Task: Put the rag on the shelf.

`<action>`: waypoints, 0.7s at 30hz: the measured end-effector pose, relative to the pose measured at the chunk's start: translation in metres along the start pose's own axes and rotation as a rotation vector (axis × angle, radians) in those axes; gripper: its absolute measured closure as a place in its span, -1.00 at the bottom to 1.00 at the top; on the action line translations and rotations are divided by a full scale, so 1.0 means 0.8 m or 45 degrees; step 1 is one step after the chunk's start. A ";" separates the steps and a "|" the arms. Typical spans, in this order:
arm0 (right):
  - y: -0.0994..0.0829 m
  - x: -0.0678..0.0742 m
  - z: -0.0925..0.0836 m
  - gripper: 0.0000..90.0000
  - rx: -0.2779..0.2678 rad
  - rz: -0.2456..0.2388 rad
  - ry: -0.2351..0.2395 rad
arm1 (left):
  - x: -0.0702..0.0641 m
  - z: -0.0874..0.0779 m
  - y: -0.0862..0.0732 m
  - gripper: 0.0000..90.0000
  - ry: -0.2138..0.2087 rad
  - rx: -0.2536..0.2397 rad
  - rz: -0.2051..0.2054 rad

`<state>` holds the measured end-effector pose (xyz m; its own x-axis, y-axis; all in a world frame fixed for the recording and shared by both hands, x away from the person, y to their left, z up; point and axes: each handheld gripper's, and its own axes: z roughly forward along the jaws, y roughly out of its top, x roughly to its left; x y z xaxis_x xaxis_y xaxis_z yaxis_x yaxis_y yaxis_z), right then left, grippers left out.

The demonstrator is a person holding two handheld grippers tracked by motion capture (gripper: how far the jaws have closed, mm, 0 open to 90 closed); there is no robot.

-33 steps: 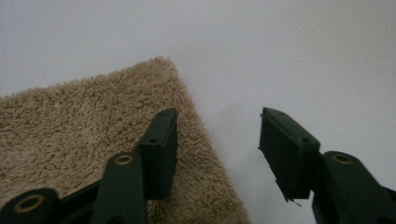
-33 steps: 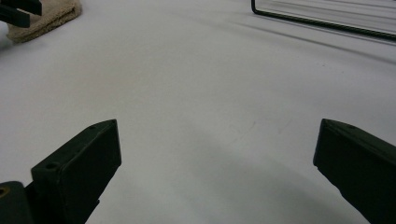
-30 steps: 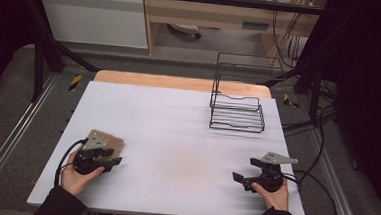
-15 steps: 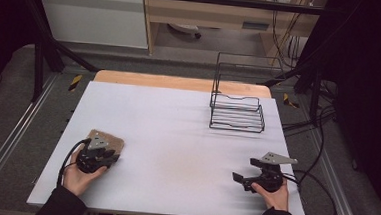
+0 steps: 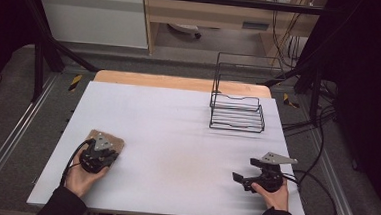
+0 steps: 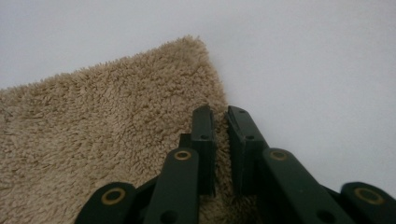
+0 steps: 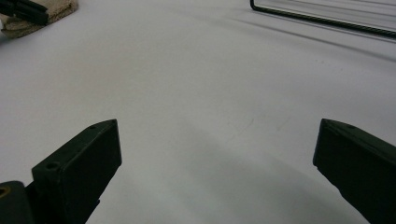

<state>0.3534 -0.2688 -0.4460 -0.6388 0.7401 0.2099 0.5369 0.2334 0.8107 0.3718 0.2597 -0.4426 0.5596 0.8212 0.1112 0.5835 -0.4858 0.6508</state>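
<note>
At the lower left of the high view, the left tool (image 5: pixel 106 151) sits on the near right edge of a fluffy beige terry cloth (image 5: pixel 116 142) lying flat on the white worktop (image 5: pixel 177 131). In the left gripper view its jaws have just been closing and now stand narrow, with a tuft of the cloth's (image 6: pixel 102 121) edge between them; the grip looks to be made or nearly made, though nothing is lifted yet. The right tool (image 5: pixel 238 178), at the lower right, rests with its jaws wide and empty. The black wire rack (image 5: pixel 237 115) at the upper right, well apart from the cloth, holds nothing. Lifting and moving the cloth remain.
</note>
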 end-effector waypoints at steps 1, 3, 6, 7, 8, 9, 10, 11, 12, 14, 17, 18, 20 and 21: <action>0.000 0.000 0.000 -0.96 0.000 0.001 0.000 | 0.000 0.000 0.000 0.86 0.001 0.004 -0.001; 0.000 0.000 0.000 -0.96 0.001 0.003 0.000 | 0.001 0.000 0.001 0.88 0.000 0.006 -0.012; 0.000 0.000 0.000 -0.96 0.001 0.000 0.000 | 0.004 -0.001 0.001 0.91 -0.021 0.004 -0.032; 0.000 0.000 0.000 -0.96 0.003 0.003 0.001 | 0.006 -0.001 0.001 0.93 -0.030 -0.001 -0.038; 0.000 0.000 0.000 -0.96 0.003 0.003 0.001 | 0.007 -0.002 0.001 0.93 -0.035 -0.003 -0.047; 0.000 0.000 0.000 -0.96 0.004 0.003 0.002 | 0.009 -0.003 0.001 0.93 -0.047 -0.009 -0.058; 0.000 0.000 -0.001 -0.96 0.004 0.002 0.002 | 0.010 -0.004 0.001 0.93 -0.057 -0.023 -0.077; 0.000 0.000 -0.001 -0.96 0.004 0.004 0.003 | 0.012 -0.006 0.001 0.94 -0.065 -0.029 -0.083; 0.001 0.000 -0.001 -0.96 0.004 0.006 0.004 | 0.013 -0.009 0.002 0.94 -0.078 -0.052 -0.103; 0.000 0.000 0.000 -0.96 0.003 0.004 0.003 | 0.016 -0.016 0.004 0.94 -0.086 -0.091 -0.134; 0.000 0.000 0.000 -0.96 0.005 0.002 0.005 | 0.020 -0.028 0.006 0.94 -0.110 -0.147 -0.185; 0.000 0.000 0.000 -0.96 0.006 0.004 0.005 | 0.021 -0.030 0.007 0.94 -0.121 -0.158 -0.200; 0.000 0.000 0.000 -0.96 0.005 0.004 0.005 | 0.019 -0.033 0.009 0.94 -0.135 -0.173 -0.211; 0.000 0.000 0.000 -0.96 0.005 0.004 0.005 | 0.017 -0.035 0.010 0.94 -0.131 -0.180 -0.205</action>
<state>0.3537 -0.2689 -0.4457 -0.6394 0.7383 0.2148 0.5412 0.2337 0.8078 0.3675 0.2750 -0.4146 0.5273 0.8464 -0.0752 0.5861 -0.2981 0.7534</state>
